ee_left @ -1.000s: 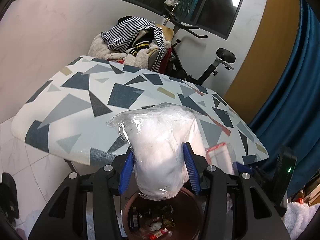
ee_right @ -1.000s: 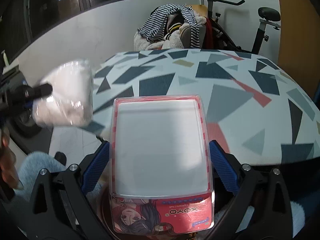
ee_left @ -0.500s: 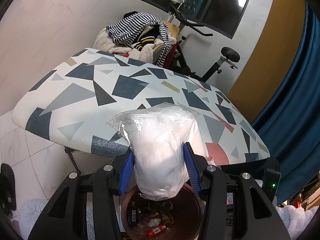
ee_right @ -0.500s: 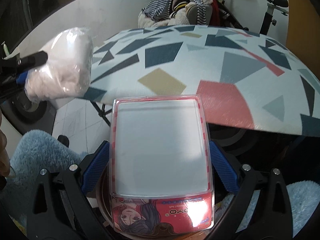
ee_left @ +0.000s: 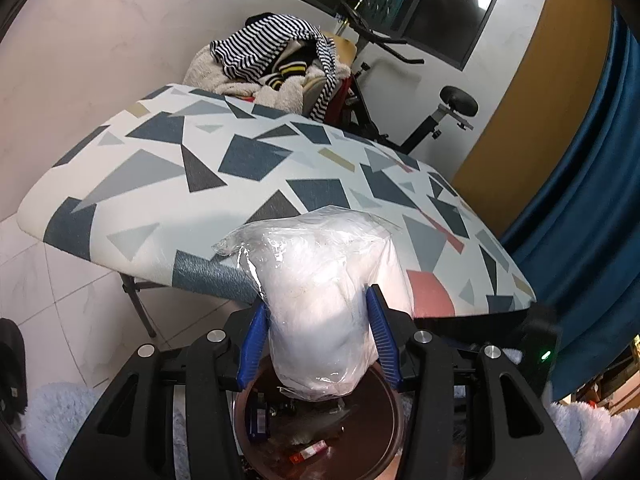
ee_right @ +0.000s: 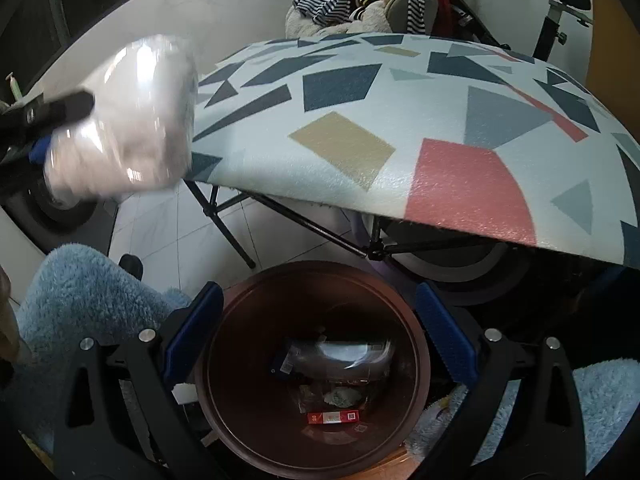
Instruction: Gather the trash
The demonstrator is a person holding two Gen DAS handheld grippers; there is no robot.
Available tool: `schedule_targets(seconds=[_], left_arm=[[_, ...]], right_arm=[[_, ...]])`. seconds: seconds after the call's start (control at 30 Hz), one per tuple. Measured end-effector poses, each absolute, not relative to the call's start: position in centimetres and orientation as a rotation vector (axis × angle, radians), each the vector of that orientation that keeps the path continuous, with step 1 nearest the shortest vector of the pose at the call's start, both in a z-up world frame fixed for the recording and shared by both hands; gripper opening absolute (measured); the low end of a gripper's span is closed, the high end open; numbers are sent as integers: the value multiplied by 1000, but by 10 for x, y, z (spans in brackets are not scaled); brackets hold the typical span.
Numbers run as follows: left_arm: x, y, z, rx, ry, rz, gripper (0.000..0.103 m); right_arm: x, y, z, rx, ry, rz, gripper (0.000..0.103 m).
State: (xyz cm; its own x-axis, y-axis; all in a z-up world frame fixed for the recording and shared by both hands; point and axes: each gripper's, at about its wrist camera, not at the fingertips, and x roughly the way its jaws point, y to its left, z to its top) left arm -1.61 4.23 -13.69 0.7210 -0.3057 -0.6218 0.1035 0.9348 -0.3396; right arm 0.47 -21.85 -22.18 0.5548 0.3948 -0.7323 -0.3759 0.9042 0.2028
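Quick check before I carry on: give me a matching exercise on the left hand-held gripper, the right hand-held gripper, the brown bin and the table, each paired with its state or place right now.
Things:
1. left hand-held gripper
2. right hand-held gripper
3. brown bin
4. patterned table

States or places:
A. on the floor, trash at its bottom
B. clamped on a clear bag of white stuff
C. nothing lies on its top
D. jaws apart, empty, above the bin

Pairs: 1-B, 2-D, 3-A, 4-C
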Motion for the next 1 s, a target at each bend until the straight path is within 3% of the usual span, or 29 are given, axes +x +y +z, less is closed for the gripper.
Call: schedule_targets(seconds=[0.53,1.0], left_arm=[[-23,0,-168,-92,777,-346,47],[-12,-33,-219,29,878,-432,47]], right_arm=[[27,-292,-177,98,679,290,97],[32,-293,-182,56,674,268,97]])
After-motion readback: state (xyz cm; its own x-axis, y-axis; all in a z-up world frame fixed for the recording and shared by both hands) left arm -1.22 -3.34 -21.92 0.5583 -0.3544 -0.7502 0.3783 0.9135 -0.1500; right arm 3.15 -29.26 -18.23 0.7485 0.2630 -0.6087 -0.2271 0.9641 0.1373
